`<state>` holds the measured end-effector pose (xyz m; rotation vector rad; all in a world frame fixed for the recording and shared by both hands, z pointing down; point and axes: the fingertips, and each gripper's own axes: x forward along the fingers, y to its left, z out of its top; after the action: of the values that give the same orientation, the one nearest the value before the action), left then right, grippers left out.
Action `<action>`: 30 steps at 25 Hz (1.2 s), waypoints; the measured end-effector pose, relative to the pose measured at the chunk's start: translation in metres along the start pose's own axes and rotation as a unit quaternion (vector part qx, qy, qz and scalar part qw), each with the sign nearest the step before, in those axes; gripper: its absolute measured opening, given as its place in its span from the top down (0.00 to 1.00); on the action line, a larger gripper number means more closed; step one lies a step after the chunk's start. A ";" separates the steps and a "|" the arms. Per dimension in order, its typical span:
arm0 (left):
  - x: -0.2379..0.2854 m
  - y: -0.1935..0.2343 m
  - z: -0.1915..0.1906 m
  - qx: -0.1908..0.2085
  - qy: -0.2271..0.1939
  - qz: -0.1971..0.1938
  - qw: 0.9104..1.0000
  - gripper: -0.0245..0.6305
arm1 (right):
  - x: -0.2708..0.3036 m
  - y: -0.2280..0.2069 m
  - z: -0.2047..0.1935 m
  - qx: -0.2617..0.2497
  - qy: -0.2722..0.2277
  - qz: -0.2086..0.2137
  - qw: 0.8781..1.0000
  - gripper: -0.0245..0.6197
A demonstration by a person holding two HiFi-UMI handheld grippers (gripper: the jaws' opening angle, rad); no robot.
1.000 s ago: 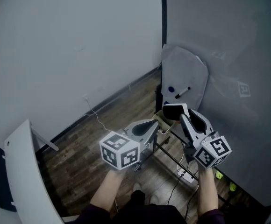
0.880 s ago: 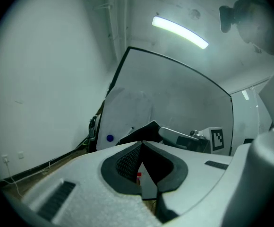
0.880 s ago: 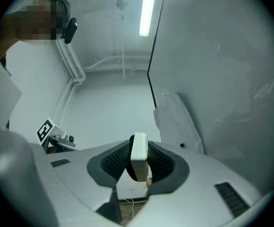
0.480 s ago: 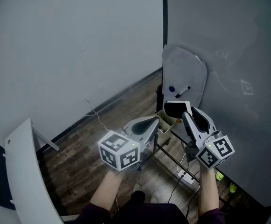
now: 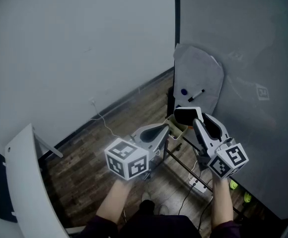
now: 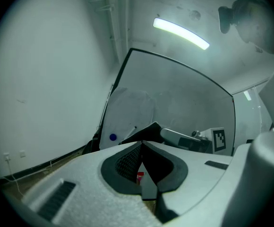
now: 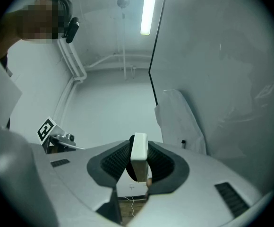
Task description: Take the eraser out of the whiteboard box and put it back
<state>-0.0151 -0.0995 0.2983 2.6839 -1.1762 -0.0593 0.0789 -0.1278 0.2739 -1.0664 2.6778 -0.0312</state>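
Note:
My right gripper (image 5: 197, 120) is shut on the eraser (image 5: 184, 116), a white block with a black felt face, and holds it in the air just above the small beige whiteboard box (image 5: 175, 129). In the right gripper view the white eraser (image 7: 138, 152) stands on edge, pinched between the dark pads of the right gripper (image 7: 138, 148). My left gripper (image 5: 165, 130) is shut with nothing in it, its tip close to the left side of the box. The left gripper view shows the left gripper (image 6: 141, 144) with its tips touching.
A small whiteboard (image 5: 197, 78) leans against the wall behind the box, with a blue magnet (image 5: 183, 91) and a marker (image 5: 196, 95) on it. A large grey board (image 5: 243, 83) fills the right. A power strip (image 5: 197, 186) and cables lie on the wooden floor (image 5: 84, 172).

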 end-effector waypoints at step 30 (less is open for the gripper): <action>0.049 0.084 -0.054 -0.038 0.070 -0.043 0.996 0.95 | 0.039 -0.037 -0.075 0.000 0.061 -0.083 0.995 0.80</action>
<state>-0.0360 -0.1813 0.3712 2.6235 -0.9954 0.0688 0.0577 -0.1869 0.3416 -1.3242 2.6866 -0.1320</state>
